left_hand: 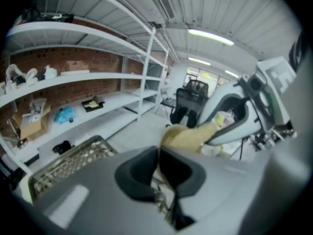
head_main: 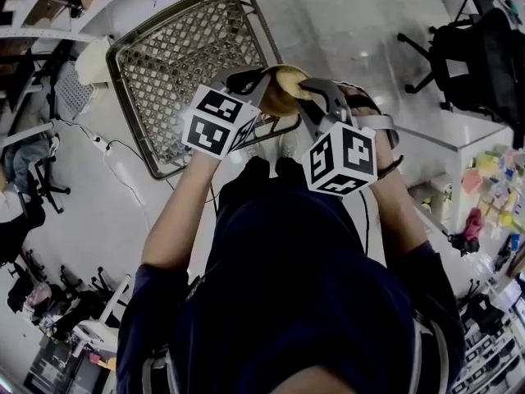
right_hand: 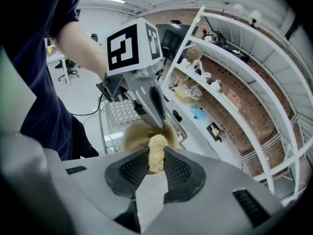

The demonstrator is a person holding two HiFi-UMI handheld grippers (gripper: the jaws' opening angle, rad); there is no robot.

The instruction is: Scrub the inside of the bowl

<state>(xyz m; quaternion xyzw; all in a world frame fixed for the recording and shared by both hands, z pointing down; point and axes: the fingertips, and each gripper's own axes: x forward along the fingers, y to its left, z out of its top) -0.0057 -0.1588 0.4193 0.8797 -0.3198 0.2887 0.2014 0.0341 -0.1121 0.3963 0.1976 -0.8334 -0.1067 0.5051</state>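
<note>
A tan bowl (head_main: 283, 89) is held in the air in front of the person, above a wire basket (head_main: 184, 64). My left gripper (head_main: 250, 80) is shut on the bowl's rim; in the left gripper view the thin rim runs between the pads of the left gripper (left_hand: 159, 168) and the bowl (left_hand: 183, 136) extends beyond. My right gripper (right_hand: 156, 164) is shut on a pale yellow fibrous scrubber (right_hand: 156, 153), whose tip sits inside the bowl (right_hand: 139, 133). In the right gripper view the left gripper's fingers (right_hand: 152, 106) clamp the bowl's top edge.
The wire basket stands tilted on the floor below. A white table (head_main: 459, 134) and an office chair (head_main: 480, 48) are to the right. White shelves (left_hand: 73, 77) with boxes line a brick wall. A cable (head_main: 115, 150) lies on the floor at left.
</note>
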